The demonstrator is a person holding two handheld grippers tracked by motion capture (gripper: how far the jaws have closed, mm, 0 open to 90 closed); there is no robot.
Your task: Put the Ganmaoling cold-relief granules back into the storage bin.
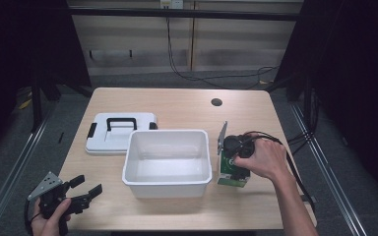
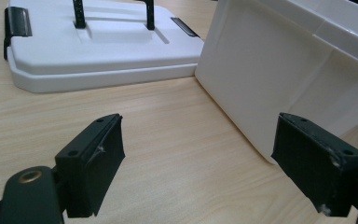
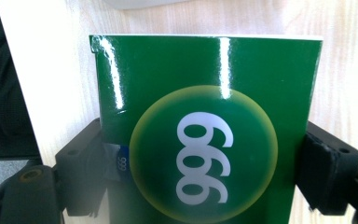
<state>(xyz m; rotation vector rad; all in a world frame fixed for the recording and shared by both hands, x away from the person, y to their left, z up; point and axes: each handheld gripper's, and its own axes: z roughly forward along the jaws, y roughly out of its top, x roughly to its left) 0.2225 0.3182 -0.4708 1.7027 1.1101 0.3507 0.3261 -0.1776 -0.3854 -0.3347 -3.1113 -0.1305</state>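
The wooden table [image 1: 177,105] carries a white plastic bin [image 1: 167,162], with its white lid [image 1: 120,132] laid flat just behind its left corner. Just right of the bin, a green box [image 3: 205,135] marked 999 is clamped by the right tool [image 1: 234,162]. The left tool [image 1: 81,191] is held apart near the table's front left.

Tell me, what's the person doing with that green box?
The person's right gripper has its jaws on both sides of a green box marked 999, which sits on the table just right of an open white bin. The bin's lid lies flat behind it. The left gripper waits open at the table's near left corner, holding nothing.
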